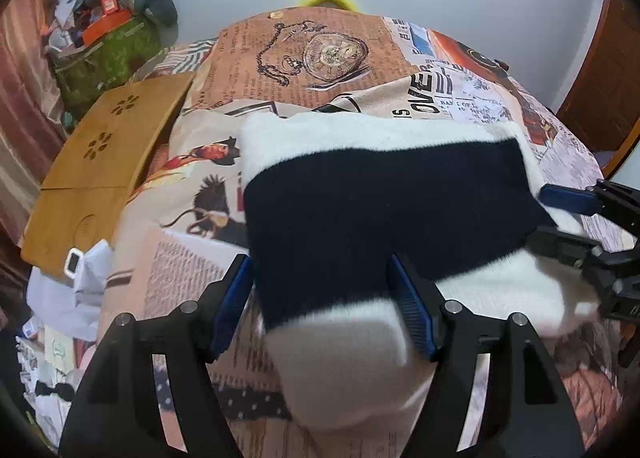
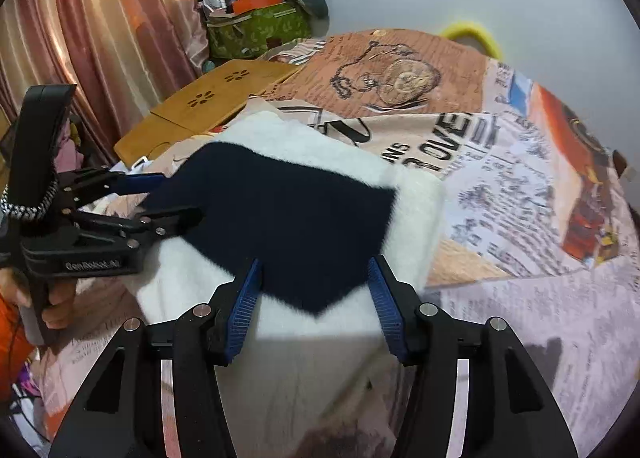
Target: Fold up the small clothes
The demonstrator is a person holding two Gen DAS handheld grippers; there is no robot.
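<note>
Mid-fold: fuzzy garment (image 1: 384,210) on the bedspread (image 1: 328,58), both claws at its near edge.

L gripper (image 1: 322,304) & R gripper (image 2: 314,306) both spread wide, grasping nothing; cloth edge sits btwn my fingers. Looks like I'm abt to grab — next: clench on the near white hem, lift, fold over twd far side. Garment: white plush w/ broad navy band, thick, already doubled, soft so prob slumps.

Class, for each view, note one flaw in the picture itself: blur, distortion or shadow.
Left wrist view: the sweater smears soft at its near white edge, and black corners ring the frame. Right wrist view: the curtain bows with the lens, and shadow falls on the bedspread.
</note>
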